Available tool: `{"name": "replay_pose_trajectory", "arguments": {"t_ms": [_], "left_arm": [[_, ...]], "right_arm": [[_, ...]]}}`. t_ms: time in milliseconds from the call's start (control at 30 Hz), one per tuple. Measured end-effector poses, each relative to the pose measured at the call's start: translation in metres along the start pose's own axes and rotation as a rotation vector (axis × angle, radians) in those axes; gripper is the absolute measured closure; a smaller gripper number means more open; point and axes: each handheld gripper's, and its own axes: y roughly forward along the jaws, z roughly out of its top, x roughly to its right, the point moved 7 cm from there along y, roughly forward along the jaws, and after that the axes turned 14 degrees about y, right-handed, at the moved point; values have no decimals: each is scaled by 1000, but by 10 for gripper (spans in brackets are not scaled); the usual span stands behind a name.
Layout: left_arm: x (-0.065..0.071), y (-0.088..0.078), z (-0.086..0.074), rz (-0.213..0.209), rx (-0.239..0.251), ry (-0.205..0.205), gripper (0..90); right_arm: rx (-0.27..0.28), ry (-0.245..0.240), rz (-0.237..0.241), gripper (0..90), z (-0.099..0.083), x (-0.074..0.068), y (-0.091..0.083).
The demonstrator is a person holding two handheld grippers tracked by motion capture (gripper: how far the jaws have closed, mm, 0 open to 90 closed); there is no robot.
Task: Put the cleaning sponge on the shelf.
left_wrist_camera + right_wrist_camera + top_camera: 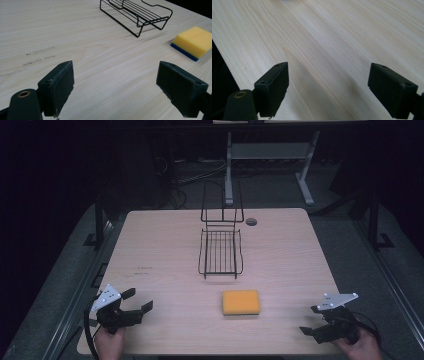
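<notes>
High view: the sponge (pixel 241 302) lies flat near the table's (pixel 165 245) front edge, between both claws, just in front of the wire rack (pixel 220 251). Left claw (pixel 136 302) and right claw (pixel 308 320) both gape wide, holding nothing, each well apart from the sponge. To grip well, I judge, come down level, straddle the sponge's short sides, and close gently so the foam doesn't squash.

Pale matt wood-grain table (pixel 150 245), thin black glossy wire rack (pixel 220 252), porous yellow foam sponge (pixel 241 302)
</notes>
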Motion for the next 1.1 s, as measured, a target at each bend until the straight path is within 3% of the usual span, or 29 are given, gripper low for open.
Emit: {"name": "replay_pose_trajectory", "arguments": {"t_ms": [200,367,567,733,1100], "left_arm": [[-1,-1,-2,6,-2,-10,141],[2,-2,1,5,-6,26,141],[5,0,2,-5,-5,34,140],[9,4,3,-18,-13,50,140],[7,4,3,-21,-18,48,141]], "right_arm": [[-3,-12,5,167,5,-4,0],[-22,-74,15,166,15,-14,-1],[-39,-116,42,160,29,-25,0],[-82,-178,60,162,43,-38,9],[-141,-264,94,156,70,-47,22]]}}
